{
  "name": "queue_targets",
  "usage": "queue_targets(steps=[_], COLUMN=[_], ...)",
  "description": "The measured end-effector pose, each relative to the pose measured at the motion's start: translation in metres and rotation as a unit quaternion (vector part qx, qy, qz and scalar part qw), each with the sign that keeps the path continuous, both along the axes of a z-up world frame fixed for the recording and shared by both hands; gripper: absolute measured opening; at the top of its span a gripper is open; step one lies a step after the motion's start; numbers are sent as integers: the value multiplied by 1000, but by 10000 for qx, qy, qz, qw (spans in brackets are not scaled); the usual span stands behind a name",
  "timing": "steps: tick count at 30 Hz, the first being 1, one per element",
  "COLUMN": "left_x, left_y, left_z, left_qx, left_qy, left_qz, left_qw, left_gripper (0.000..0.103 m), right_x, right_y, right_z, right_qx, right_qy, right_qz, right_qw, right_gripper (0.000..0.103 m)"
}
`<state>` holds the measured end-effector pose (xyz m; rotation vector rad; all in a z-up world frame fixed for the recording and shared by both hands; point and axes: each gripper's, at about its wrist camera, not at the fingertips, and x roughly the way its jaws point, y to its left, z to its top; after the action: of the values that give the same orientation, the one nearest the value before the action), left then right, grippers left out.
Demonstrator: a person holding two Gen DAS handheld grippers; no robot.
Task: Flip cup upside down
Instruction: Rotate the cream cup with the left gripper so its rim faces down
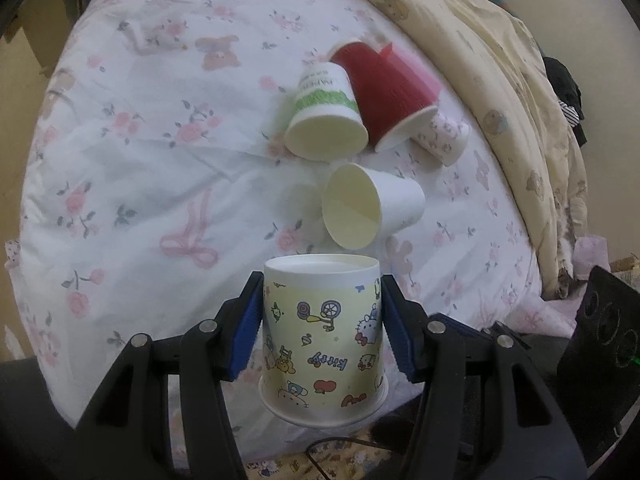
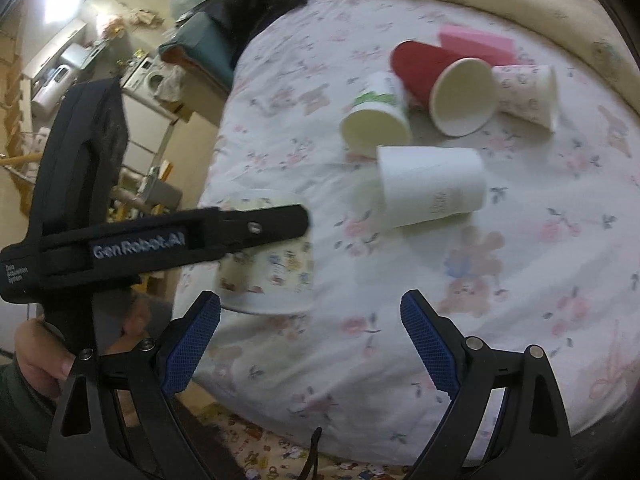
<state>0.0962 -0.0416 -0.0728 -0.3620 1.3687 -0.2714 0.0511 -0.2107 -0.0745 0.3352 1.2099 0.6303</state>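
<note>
My left gripper [image 1: 322, 320] is shut on a yellow cartoon-print paper cup [image 1: 323, 340]. The cup is upside down, base up and rim down, near the front edge of the bed. In the right wrist view the same cup [image 2: 272, 272] shows partly hidden behind the left gripper's black body [image 2: 160, 240]. My right gripper [image 2: 310, 340] is open and empty above the quilt, to the right of that cup.
Several cups lie on their sides on the floral quilt [image 1: 140, 140]: a plain white cup [image 1: 372, 206], a green-banded cup [image 1: 326, 118], a red cup [image 1: 384, 96] and a pink-patterned cup [image 1: 444, 136]. A beige blanket [image 1: 500, 60] is heaped at the right. A pink box [image 2: 476, 42] lies behind the red cup.
</note>
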Motion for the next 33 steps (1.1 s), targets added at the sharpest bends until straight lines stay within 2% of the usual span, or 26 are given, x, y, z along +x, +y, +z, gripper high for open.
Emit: queue_targets(steps=[3, 10, 12, 14, 18, 20, 23, 27, 31, 33], left_x=[-1, -3, -4, -4, 1, 3, 5, 8, 12, 11], left_y=[1, -3, -6, -10, -9, -12, -22, -35, -44, -50], left_z=[4, 18, 22, 25, 20, 12, 0, -14, -30, -33], left_qx=[-59, -21, 109, 434, 909, 1090, 1388, 1685, 1736, 1796], left_qy=[-27, -174, -259, -388, -373, -299, -397, -495, -436, -613], left_qz=[-12, -158, -230, -256, -200, -137, -96, -49, 1, -19], left_qw=[10000, 9997, 9993, 9980, 9950, 9935, 9895, 9844, 9838, 9818], left_gripper=[53, 52, 52, 52, 52, 52, 52, 52, 52, 52], right_x=[0, 4, 6, 9, 8, 8, 7, 6, 10, 10], right_y=[6, 5, 2, 1, -15, -31, -58, -84, -95, -95], right_z=[-4, -27, -29, -30, -24, -17, -5, 5, 5, 7], right_qx=[-153, -629, -754, -905, -723, -719, -668, -431, -276, -214], right_qy=[-1, 376, 372, 354, 352, 238, 53, -80, -13, -8], right_qz=[79, -7, -91, -148, -344, -686, -1286, -1766, -1940, -1932], right_qw=[9999, 9973, 9964, 9952, 9962, 9948, 9894, 9833, 9806, 9809], right_gripper=[94, 94, 94, 94, 94, 94, 94, 94, 94, 94])
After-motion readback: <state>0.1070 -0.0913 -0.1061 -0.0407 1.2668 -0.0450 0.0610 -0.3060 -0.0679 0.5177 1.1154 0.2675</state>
